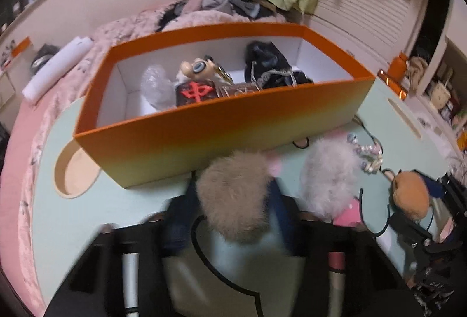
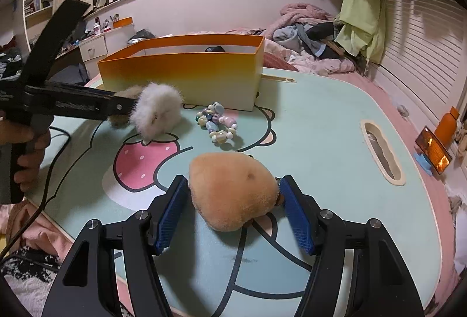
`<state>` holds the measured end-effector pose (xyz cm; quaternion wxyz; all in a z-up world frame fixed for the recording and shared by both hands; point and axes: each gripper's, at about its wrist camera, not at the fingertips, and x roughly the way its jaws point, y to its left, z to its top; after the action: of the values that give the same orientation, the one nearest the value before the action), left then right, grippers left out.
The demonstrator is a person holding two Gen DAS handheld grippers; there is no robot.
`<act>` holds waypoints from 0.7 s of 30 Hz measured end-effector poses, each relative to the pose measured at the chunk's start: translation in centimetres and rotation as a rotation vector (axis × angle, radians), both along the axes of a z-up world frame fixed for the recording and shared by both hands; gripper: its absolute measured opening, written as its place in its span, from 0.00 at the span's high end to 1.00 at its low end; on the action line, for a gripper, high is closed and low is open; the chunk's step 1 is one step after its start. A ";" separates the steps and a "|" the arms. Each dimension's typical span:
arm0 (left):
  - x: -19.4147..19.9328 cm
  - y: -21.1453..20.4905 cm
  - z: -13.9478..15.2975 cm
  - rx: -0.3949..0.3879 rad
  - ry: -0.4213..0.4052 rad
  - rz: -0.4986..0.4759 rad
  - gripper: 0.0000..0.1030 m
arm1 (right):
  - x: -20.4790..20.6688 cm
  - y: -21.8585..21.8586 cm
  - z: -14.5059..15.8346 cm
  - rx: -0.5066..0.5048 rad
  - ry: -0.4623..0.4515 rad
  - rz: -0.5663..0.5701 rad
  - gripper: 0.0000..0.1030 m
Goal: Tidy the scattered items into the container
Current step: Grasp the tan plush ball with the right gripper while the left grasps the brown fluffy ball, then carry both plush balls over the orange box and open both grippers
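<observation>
The orange box (image 1: 204,136) (image 2: 181,69) stands on the mint table and holds a dark tile with a red character (image 1: 195,92), a small figure (image 1: 195,69) and a black pouch (image 1: 268,60). My left gripper (image 1: 232,188) (image 2: 125,105) is shut on a beige pompom (image 1: 233,209) just in front of the box. A white pompom (image 1: 329,174) (image 2: 157,113) lies beside it, half hiding the beige one in the right wrist view. A bead bracelet (image 2: 217,124) (image 1: 367,153) lies near the box. My right gripper (image 2: 233,200) stands open, blue pads close on either side of a tan plush (image 2: 233,188) (image 1: 408,194) resting on the table.
The table has a round cup recess (image 1: 73,174) and a long slot (image 2: 382,153). A phone on a stand (image 2: 432,153) and an orange bottle (image 2: 446,124) sit past its right edge. Heaped clothes (image 2: 309,34) lie on the bed behind. A black cable (image 2: 55,139) trails at left.
</observation>
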<state>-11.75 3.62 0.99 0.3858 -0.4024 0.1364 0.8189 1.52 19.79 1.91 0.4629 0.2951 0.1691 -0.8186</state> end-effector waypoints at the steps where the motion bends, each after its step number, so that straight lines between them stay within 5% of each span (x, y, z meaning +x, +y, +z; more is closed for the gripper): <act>1: 0.0 -0.1 0.1 0.010 0.000 0.003 0.68 | 0.0 0.0 0.0 -0.002 -0.001 0.005 0.41; 2: 0.0 -0.5 0.3 0.038 -0.009 0.007 0.68 | 0.1 0.1 0.1 -0.006 0.001 0.009 0.48; 13: 0.6 -5.1 4.8 0.226 0.033 0.039 0.68 | 0.1 -0.5 2.9 -0.070 -0.015 0.060 0.50; 21: -2.9 -3.3 8.6 0.250 0.064 0.053 0.68 | -1.3 -6.0 9.6 -0.159 0.017 0.122 0.50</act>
<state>-14.65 0.29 9.63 0.4068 -0.3281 0.0346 0.8519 0.19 13.76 11.46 0.5323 0.2396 0.1254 -0.8022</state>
